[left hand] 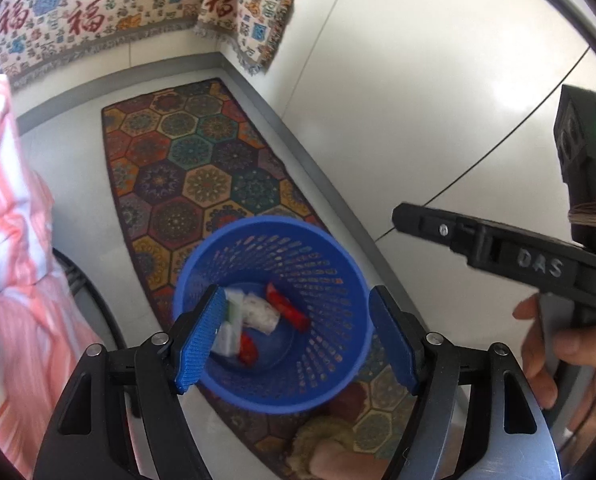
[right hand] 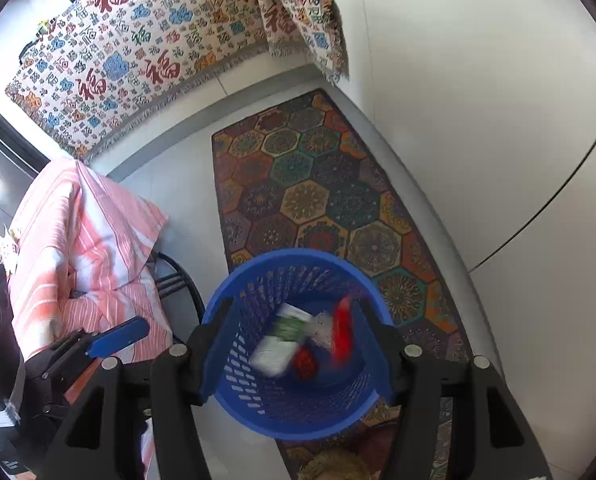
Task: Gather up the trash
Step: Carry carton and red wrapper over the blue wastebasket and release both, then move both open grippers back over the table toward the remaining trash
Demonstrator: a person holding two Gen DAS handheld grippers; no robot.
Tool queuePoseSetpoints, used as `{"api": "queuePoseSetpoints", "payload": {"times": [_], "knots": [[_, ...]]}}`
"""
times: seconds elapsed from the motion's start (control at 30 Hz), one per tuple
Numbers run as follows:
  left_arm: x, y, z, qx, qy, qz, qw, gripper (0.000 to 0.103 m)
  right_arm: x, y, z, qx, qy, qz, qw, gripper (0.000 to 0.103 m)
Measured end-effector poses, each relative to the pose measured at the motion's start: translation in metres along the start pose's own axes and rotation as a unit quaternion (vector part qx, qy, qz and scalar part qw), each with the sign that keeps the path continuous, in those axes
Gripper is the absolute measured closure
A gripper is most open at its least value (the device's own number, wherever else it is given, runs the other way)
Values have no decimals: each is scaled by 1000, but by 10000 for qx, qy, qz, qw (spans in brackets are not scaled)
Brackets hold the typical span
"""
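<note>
**Trash lands in the blue bin**

Now both tools hang over the bin. The left tool [left hand: 296,342] is spread wide with nothing between its blue pads [left hand: 200,340]. The right tool [right hand: 298,354] is spread wide too, and it holds nothing.

Just below them sits the bin [left hand: 330,384], a blue basket with holes in its wall. It stands on the rug [left hand: 202,176], near the rug's close end. Inside the bin lies the trash: a white and green wrapper [right hand: 284,340], a red wrapper [right hand: 342,330], a small red bit [right hand: 306,360] and a pale crumpled piece [left hand: 260,312]. The wrappers look blurred, so I think they may be falling or settling right now.

To do this step well, I would keep each tool right above the middle of the bin until every piece is down past the rim. Let go high enough that the pads do not bump the rim, since the bin looks light and could tip. Lift straight up, not sideways.

On the left is a pink striped cloth [right hand: 86,240] draped over something I cannot see. Farther off, the rug runs along the floor [left hand: 418,100] toward a hanging cloth with red signs [right hand: 138,52].

I see no more trash on the floor here, so a look around may come next.
</note>
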State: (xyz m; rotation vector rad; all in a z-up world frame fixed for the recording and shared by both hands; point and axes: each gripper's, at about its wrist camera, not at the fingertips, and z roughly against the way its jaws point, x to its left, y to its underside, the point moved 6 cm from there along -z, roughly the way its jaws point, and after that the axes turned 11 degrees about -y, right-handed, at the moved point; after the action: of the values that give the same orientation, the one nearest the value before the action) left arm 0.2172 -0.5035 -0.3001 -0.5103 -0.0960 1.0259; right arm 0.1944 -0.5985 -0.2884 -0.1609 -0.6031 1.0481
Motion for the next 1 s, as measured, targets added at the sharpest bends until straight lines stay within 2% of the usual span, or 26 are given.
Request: {"api": "queuePoseSetpoints", "payload": {"times": [0.13, 0.27, 0.4, 0.5, 0.6, 0.7, 0.83, 1.0], "knots": [[7, 11, 40, -289, -39, -67, 9996, 22, 12, -9, 18, -416, 132, 212, 9988, 42], [24, 38, 86, -496, -127, -175, 9985, 19, 38, -18, 37, -908, 258, 556, 9940, 42], [57, 77, 123, -563, -361, -152, 9976, 18, 81, -21, 54, -1323, 198, 965, 9863, 42], [95, 112, 143, -483, -619, 9, 9969, 17, 124, -11, 61, -1469, 8, 1356, 9798, 42], [138, 142, 159, -399, -983, 250, 9940, 17, 175, 8, 57, -1401, -264, 1791, 9734, 42], [178, 163, 180, -474, -1261, 530, 9895, 17, 231, 35, 43, -1189, -564, 2317, 9639, 42], [231, 189, 207, -620, -1672, 859, 9802, 17, 303, 79, 15, -802, -865, 3104, 9433, 42], [284, 211, 227, -715, -2026, 1344, 9674, 17, 366, 135, -22, -251, -1056, 3627, 9256, 43]]}}
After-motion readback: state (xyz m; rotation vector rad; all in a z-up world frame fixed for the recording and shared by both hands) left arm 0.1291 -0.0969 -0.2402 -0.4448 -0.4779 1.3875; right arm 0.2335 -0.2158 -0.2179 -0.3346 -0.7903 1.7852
